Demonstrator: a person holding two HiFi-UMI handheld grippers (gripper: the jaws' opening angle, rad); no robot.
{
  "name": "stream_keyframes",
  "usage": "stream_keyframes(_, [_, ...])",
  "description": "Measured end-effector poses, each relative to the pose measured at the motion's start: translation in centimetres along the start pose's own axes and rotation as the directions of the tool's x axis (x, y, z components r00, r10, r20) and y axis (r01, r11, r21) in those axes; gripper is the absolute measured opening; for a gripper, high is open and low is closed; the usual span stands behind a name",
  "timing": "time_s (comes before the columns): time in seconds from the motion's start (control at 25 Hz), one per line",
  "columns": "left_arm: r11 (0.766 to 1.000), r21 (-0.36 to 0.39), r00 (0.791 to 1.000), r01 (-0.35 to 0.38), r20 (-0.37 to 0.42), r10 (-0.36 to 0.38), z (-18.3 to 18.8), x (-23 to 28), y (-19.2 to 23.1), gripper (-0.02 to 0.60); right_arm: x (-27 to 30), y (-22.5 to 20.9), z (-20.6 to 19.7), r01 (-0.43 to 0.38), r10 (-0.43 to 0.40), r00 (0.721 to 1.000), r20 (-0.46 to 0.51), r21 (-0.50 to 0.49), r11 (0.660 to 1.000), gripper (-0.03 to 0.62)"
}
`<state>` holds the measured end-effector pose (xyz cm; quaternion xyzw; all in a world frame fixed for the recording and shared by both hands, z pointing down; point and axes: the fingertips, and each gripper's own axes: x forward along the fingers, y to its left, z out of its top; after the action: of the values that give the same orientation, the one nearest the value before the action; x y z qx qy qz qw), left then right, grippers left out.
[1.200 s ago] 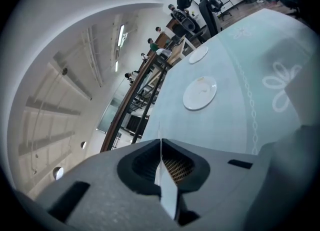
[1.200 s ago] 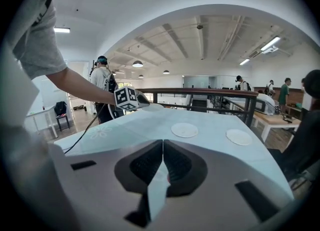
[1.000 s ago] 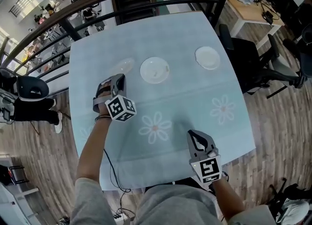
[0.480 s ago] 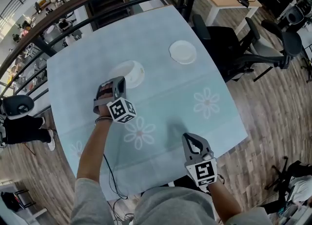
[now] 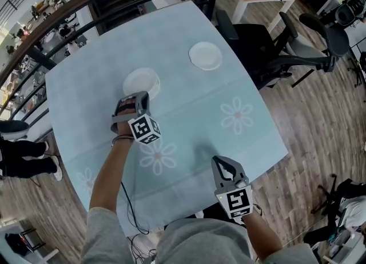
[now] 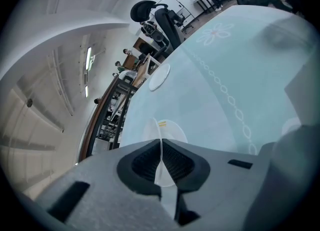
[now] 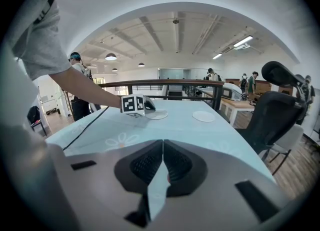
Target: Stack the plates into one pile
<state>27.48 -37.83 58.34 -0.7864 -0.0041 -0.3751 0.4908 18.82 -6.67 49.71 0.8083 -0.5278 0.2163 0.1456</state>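
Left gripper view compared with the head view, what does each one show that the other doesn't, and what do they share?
Only the left gripper view: the left gripper is shut on a thin whitish plate, seen edge-on, and the round white plate just beyond it carries a yellow sticker.
Only the head view: the right gripper near the table's front edge, and the black-and-white marker cubes.
Both: the light blue daisy-print tablecloth and the far round white plate, lying alone.
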Motion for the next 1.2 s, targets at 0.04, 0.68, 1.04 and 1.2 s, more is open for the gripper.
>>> stream_keyframes(0.04, [1.0, -0.005, 1.0, 0.016, -0.007, -0.017, 0.1, 0.1, -0.3, 0.025, 0.0, -0.1, -0.1, 0.002, -0.002, 1.0, 0.001, -0.002, 1.0, 0.027])
stream_keyframes(0.68, [0.975, -0.09, 0.979, 0.202, -0.014, -0.204, 0.9, -0.4, -4.4, 0.032, -2.9, -1.4, -1.1, 0.025, -0.025, 1.0, 0.001, 0.052, 0.998, 0.026])
stream_keyframes(1.04, [0.957, -0.23, 0.98, 0.178, -0.047, -0.193, 0.1, -3.2, -3.4, 0.146, -5.7, -3.9, -0.8, 0.077, -0.079, 0.995, 0.054, 0.038, 0.996, 0.028])
stream_keyframes(1.2, [0.9, -0.412, 0.986, 0.142, -0.021, -0.165, 0.7, -6.6, -4.0, 0.139, -6.9, -7.2, -0.9, 0.087, -0.089, 0.991, 0.098, 0.031, 0.996, 0.026])
